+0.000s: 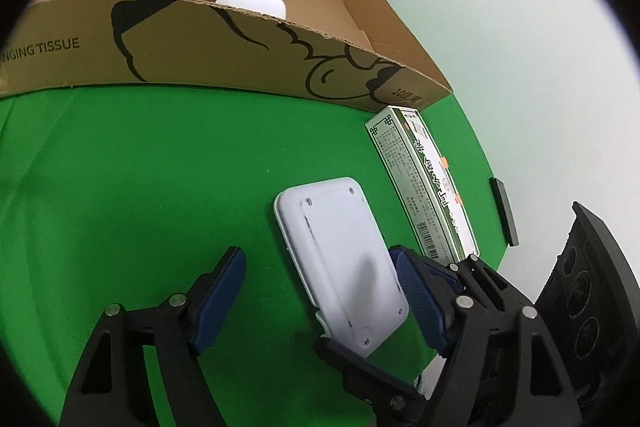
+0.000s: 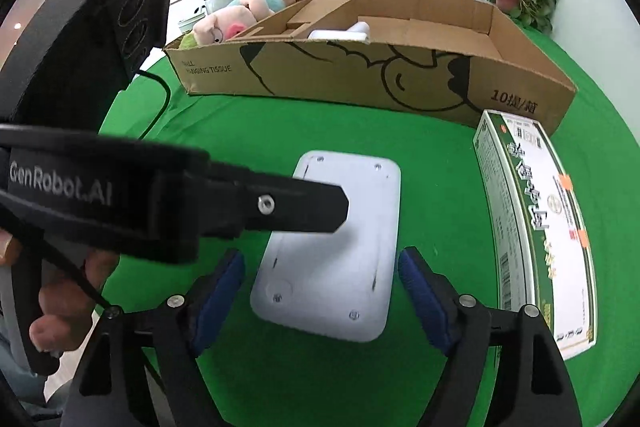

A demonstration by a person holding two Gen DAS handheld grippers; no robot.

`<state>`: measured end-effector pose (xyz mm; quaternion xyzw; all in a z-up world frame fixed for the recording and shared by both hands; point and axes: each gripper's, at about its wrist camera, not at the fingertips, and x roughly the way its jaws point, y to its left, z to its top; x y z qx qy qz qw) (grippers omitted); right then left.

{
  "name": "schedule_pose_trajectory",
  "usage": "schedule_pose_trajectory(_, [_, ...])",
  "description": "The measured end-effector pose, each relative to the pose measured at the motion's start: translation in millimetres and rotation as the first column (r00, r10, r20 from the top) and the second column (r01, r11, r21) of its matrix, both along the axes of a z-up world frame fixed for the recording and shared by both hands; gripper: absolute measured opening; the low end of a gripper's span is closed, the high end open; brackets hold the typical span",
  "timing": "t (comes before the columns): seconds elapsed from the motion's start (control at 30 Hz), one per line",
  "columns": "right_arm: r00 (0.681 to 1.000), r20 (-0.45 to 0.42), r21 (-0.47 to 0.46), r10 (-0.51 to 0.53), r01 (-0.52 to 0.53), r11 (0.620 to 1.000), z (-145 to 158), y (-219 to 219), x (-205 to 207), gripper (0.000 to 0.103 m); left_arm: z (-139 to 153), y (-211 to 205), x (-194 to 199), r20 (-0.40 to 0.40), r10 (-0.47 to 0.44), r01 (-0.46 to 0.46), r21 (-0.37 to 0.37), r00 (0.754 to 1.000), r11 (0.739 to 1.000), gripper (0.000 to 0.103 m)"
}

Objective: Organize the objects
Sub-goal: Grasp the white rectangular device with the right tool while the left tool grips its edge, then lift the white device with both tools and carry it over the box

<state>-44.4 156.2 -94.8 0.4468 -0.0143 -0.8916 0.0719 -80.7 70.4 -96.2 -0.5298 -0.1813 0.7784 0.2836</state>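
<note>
Two tools, left point(image 1: 320, 303) and right point(image 2: 322, 297), jaws apart, crowd one white device point(image 2: 332, 247); collision could knock it askew.

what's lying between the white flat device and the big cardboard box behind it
Nothing: only bare green cloth separates the white device from the cardboard box. The right wrist view shows it best.
</note>
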Motion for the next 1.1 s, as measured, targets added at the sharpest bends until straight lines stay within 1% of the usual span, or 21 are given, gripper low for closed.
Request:
schedule_pose_trajectory(0.13, [1.000, 0.008, 0.006, 0.000, 0.000, 1.000, 0.0, -2.4, -3.3, 0.078, -2.0, -2.2, -0.4, 0.019, 0.012, -0.012, 0.019, 1.000, 1.000, 0.065])
schedule_pose_trajectory(0.2, [1.000, 0.017, 0.020, 0.001, -0.001, 1.000, -1.5, -4.7, -0.7, 0.076, -2.2, -1.8, 2.1, 0.020, 0.009, -0.009, 0.029, 1.000, 1.000, 0.064])
schedule_pose_trajectory(0.23, [1.000, 0.015, 0.027, 0.003, -0.003, 1.000, -1.7, -5.7, 0.7, 0.073, -3.0, -1.9, 3.3, 0.022, 0.005, -0.006, 0.037, 1.000, 0.999, 0.063])
schedule_pose_trajectory(0.27, [1.000, 0.014, 0.027, 0.007, -0.007, 1.000, -1.4, -6.4, 2.3, 0.072, -4.2, -0.8, 4.4, 0.030, -0.003, 0.002, 0.052, 1.000, 0.999, 0.058])
schedule_pose_trajectory(0.33, [1.000, 0.018, 0.018, 0.020, -0.020, 1.000, -1.5, -7.9, 5.5, 0.071, -8.2, 5.0, 4.8, 0.044, -0.022, 0.019, 0.073, 0.999, 0.997, 0.055])
schedule_pose_trajectory(0.43, [1.000, 0.008, 0.021, 0.023, -0.023, 1.000, -2.2, -10.6, 11.5, 0.070, -8.0, 6.5, 8.2, 0.035, -0.022, 0.020, 0.070, 0.999, 0.997, 0.055])
schedule_pose_trajectory(0.5, [1.000, 0.005, 0.022, 0.022, -0.022, 1.000, -2.5, -11.7, 14.2, 0.070, -7.8, 6.3, 10.7, 0.027, -0.014, 0.012, 0.051, 1.000, 0.999, 0.050])
schedule_pose_trajectory(0.57, [1.000, -0.002, 0.033, 0.021, -0.021, 0.999, -2.1, -13.4, 17.6, 0.070, -7.3, 9.0, 13.0, 0.014, -0.006, 0.006, 0.012, 1.000, 1.000, 0.040])
schedule_pose_trajectory(0.6, [1.000, -0.006, 0.038, 0.021, -0.021, 0.999, -2.0, -14.1, 19.7, 0.070, -7.2, 9.8, 13.0, 0.011, -0.003, 0.003, 0.000, 1.000, 1.000, 0.038])
schedule_pose_trajectory(0.87, [1.000, -0.015, 0.054, 0.017, -0.016, 0.998, -1.1, -16.8, 27.1, 0.069, -4.9, 3.4, 17.2, 0.002, 0.008, -0.008, 0.012, 1.000, 1.000, 0.034])
schedule_pose_trajectory(1.1, [0.999, -0.044, 0.069, 0.000, 0.003, 0.998, 2.3, -15.0, 27.7, 0.068, 5.7, -0.6, 23.1, -0.043, 0.010, -0.010, 0.018, 0.999, 1.000, 0.028])
